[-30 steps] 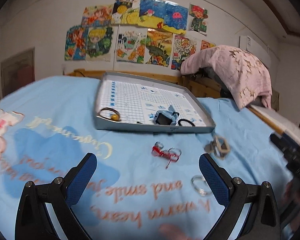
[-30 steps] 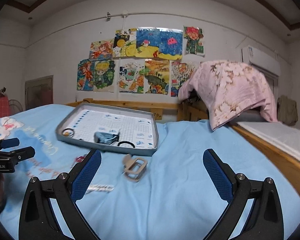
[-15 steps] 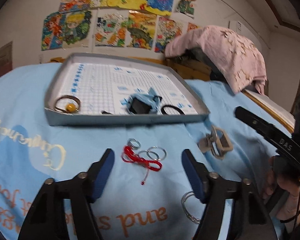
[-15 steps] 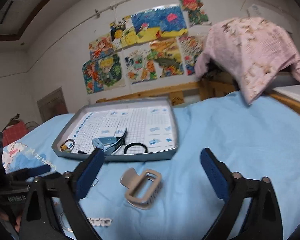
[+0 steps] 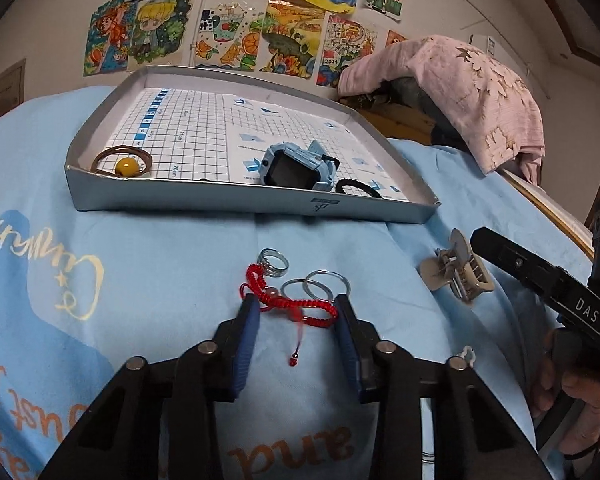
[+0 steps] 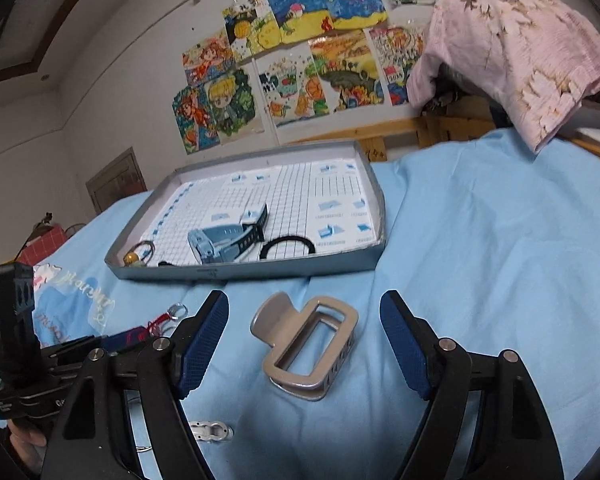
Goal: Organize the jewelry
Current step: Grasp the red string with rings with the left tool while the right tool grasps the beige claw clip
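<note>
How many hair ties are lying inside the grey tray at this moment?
2. A brown hair tie with a yellow bead lies in the near left corner of the tray; a black hair tie lies near the right, beside the blue watch.

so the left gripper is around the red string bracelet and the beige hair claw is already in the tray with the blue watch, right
Not quite. The beige hair claw is not in the tray; it lies on the blue sheet in front of it, between the open fingers of the right gripper, as the right wrist view shows. The rest holds: the left gripper is around the red string bracelet, and the blue watch is in the tray.
</note>
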